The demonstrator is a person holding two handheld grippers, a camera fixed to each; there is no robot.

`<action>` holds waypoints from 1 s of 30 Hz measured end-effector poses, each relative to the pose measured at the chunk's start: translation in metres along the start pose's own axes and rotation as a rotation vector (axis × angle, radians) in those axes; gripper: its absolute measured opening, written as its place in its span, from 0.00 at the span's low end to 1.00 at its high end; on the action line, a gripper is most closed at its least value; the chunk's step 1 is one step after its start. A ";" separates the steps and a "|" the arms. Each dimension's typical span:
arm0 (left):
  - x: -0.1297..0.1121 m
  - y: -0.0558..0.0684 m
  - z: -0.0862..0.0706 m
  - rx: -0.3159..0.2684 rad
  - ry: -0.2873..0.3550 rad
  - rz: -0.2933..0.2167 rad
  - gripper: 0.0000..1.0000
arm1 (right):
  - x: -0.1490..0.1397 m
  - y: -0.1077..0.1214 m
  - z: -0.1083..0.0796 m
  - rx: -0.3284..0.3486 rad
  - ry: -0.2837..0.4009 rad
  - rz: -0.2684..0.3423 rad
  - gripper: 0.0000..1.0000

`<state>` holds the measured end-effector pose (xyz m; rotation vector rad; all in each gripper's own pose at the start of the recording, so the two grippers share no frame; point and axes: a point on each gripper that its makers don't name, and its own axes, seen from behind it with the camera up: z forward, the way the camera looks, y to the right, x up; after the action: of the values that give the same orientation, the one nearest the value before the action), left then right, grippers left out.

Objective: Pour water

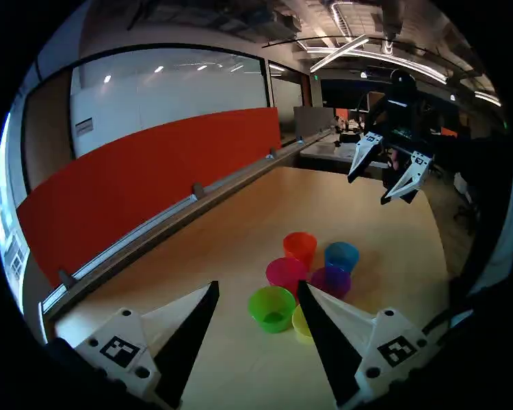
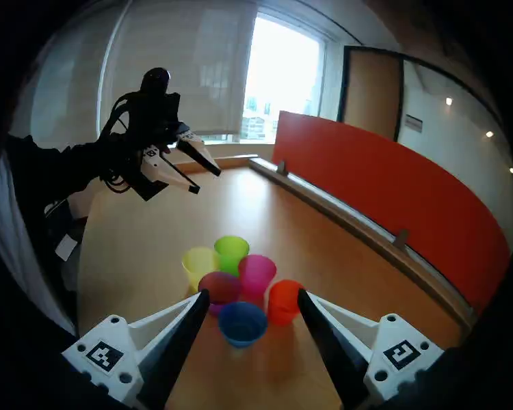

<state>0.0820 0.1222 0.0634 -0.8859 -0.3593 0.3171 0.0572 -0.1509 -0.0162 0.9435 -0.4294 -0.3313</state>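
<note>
a broad light-wood table [image 1: 243,205] takes up most of both views, and the cups stand together on it, upright. to one side of the cups a long orange partition panel [image 1: 154,164] runs along the table's edge, with a grey metal rail [image 1: 188,205] at its foot. a wide strip of bare wood lies between the cups and that rail. on the cups' other side the table's free edge is nearer, though bare wood rings the cluster all round.

the white-and-black left gripper [image 1: 256,285] is held in the air on the green-and-yellow side of the cups. its fingers are spread wide with nothing gripped. the right gripper [image 2: 251,295] faces it from the blue-and-orange side, also spread wide and empty, with open air between the two.

the cluster is six small translucent plastic cups, packed close and touching or nearly so: the orange cup [image 1: 299,244], blue cup [image 1: 341,255], pink cup [image 1: 285,271], purple cup [image 1: 332,279], green cup [image 1: 271,307] and yellow cup [image 1: 299,321]. whether any holds water cannot be told.
</note>
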 end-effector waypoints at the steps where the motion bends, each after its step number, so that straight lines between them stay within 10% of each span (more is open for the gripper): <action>1: -0.001 0.000 0.002 -0.002 -0.002 -0.001 0.84 | -0.002 0.000 0.001 0.001 -0.002 0.001 0.99; 30: -0.059 -0.001 0.039 -0.053 -0.095 0.019 0.84 | -0.042 0.000 0.033 0.045 -0.060 0.010 0.99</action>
<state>0.0125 0.1248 0.0767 -0.9285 -0.4489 0.3689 0.0047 -0.1553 -0.0079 0.9768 -0.4980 -0.3428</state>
